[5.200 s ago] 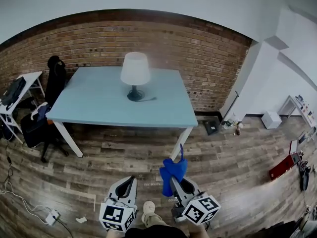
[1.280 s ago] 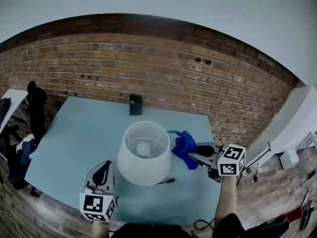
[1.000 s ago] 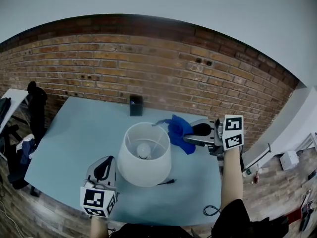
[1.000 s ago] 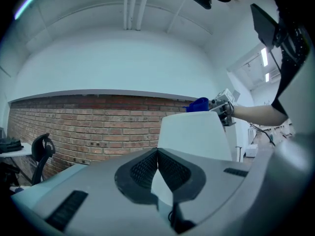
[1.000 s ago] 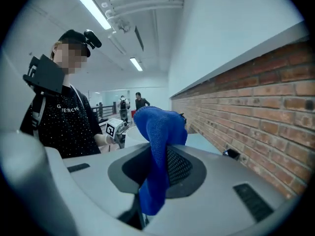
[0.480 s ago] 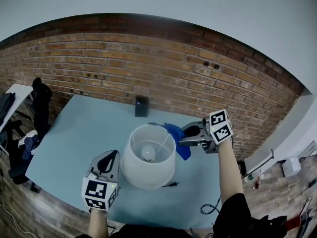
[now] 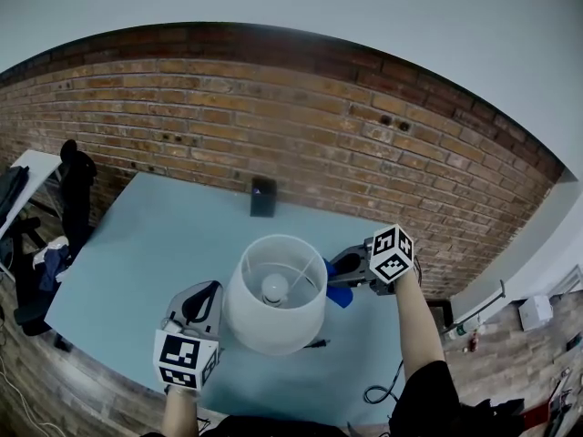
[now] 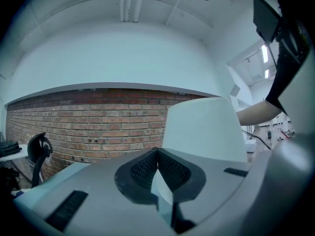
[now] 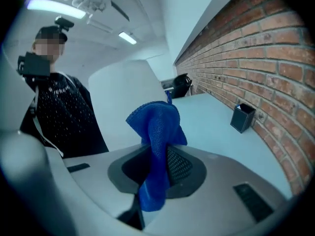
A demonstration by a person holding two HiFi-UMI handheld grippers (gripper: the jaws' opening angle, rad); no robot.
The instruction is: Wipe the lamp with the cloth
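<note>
Cloth (image 7: 336, 296) lowered beside lamp (image 7: 273, 321), clamped

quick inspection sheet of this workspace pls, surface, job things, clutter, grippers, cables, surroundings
Surface: light blue table, mostly bare.
Job's things: white lamp upright near the front edge, bulb visible from above; blue cloth at the shade's right side.
Clutter: small dark box at the back edge by the wall.
Grippers: left gripper shut and empty, left of the lamp; right gripper shut on the cloth.
Cables: cord by the lamp's base; black cable on the floor at right.
Surroundings: brick wall behind; dark chair at left.
</note>
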